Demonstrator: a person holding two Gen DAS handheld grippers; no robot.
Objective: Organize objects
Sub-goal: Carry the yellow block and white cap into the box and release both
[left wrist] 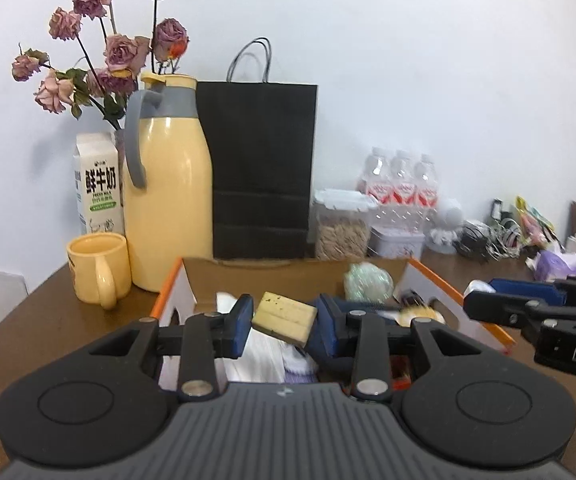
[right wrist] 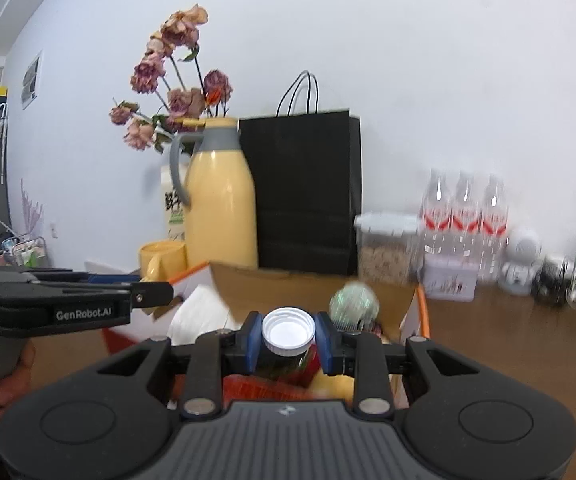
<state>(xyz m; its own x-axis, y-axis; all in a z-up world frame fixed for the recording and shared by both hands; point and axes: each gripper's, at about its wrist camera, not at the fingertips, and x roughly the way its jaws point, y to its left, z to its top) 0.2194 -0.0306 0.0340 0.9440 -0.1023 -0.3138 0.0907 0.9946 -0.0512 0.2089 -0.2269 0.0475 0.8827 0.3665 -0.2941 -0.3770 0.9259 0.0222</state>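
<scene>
From the left wrist, the left gripper (left wrist: 283, 322) points nearly level over the open cardboard box with orange-edged flaps (left wrist: 275, 270), its blue pads pinching a tilted pale yellow rectangular block (left wrist: 284, 315). The right gripper (left wrist: 484, 298) reaches in from the right edge.

From the right wrist, the right gripper (right wrist: 288, 340) clamps a white-capped jar with a dark label (right wrist: 288, 334) by its neck above the same box. At the left edge, a hand (right wrist: 7, 384) grips the left gripper's handle.
</scene>
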